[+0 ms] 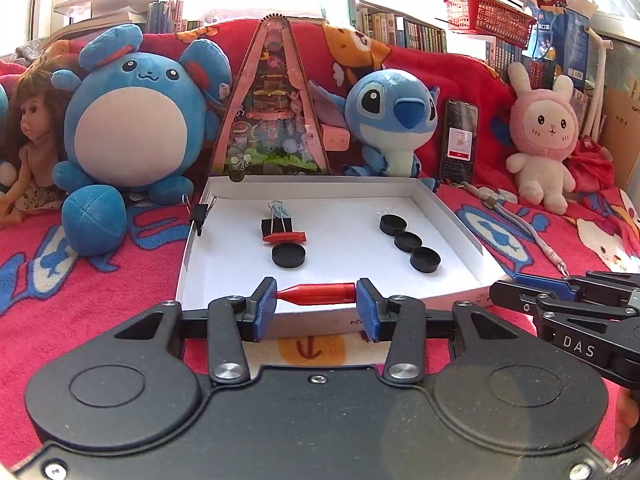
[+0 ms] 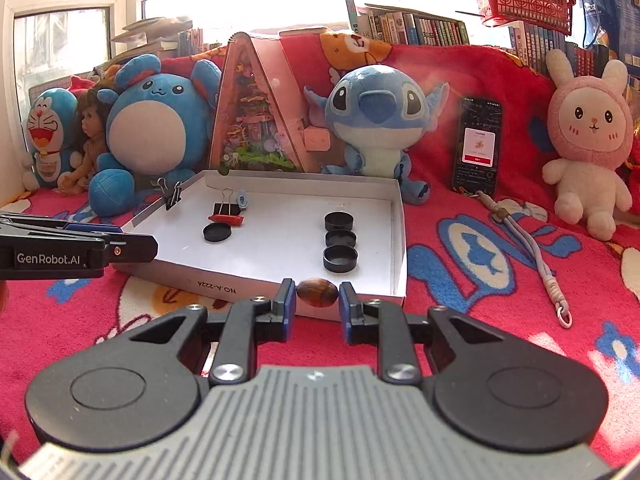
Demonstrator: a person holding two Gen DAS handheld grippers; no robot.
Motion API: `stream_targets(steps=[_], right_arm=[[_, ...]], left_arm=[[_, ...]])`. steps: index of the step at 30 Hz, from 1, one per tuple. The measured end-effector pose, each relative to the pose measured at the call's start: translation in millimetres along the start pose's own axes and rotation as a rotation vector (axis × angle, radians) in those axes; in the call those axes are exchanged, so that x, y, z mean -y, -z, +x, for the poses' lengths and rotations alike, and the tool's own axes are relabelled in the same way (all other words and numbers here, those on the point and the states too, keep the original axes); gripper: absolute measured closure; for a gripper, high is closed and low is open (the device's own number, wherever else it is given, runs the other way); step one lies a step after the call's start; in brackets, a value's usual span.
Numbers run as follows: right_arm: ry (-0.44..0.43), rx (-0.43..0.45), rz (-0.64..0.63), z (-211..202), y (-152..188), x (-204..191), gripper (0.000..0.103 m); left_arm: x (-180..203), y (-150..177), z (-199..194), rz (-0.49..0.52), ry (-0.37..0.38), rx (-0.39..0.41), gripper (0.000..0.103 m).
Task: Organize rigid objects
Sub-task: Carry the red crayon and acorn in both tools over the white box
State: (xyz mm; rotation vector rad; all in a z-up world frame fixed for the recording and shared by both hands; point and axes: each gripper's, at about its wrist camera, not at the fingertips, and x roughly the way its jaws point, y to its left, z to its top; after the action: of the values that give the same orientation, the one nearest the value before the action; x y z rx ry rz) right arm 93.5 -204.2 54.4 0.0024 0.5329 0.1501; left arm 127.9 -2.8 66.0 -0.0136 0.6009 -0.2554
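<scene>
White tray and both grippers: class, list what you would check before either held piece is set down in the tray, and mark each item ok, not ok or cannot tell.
1. Left gripper clamps the red bullet-shaped piece end to end: ok.
2. Right gripper clamps the brown oval stone: ok.
3. Bare floor in the white tray between the lone black cap and the row of three caps: ok.
4. Grippers apart from each other: ok.
5. Binder clip firm on the tray wall: cannot tell.
</scene>
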Motion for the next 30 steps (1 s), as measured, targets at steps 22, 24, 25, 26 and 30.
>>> stream_targets(steps=[22, 24, 25, 26, 30], right_arm=[[0.031, -0.140, 0.082, 83.4, -23.9, 17.1, 0.075], [0.030, -0.149, 0.084, 87.1, -23.0, 16.8, 0.075], [0.030, -0.153, 0.085, 88.7, -22.7, 16.7, 0.075], [0.030, -0.156, 0.084, 90.4, -22.4, 16.2, 0.075], [0.033, -0.162, 0.080, 94.5, -21.8, 15.8, 0.075]], left_arm=[[-3.7, -12.1, 105.1, -0.017, -0.120, -0.104, 0.061], [-4.0, -11.7, 108.0, -0.018, -0.120, -0.109, 0.061], [-4.1, -11.3, 109.0, -0.019, -0.120, -0.110, 0.061], [-4.0, -11.3, 110.1, -0.018, -0.120, -0.112, 0.061], [-4.2, -10.9, 112.6, -0.018, -0.120, -0.114, 0.061]])
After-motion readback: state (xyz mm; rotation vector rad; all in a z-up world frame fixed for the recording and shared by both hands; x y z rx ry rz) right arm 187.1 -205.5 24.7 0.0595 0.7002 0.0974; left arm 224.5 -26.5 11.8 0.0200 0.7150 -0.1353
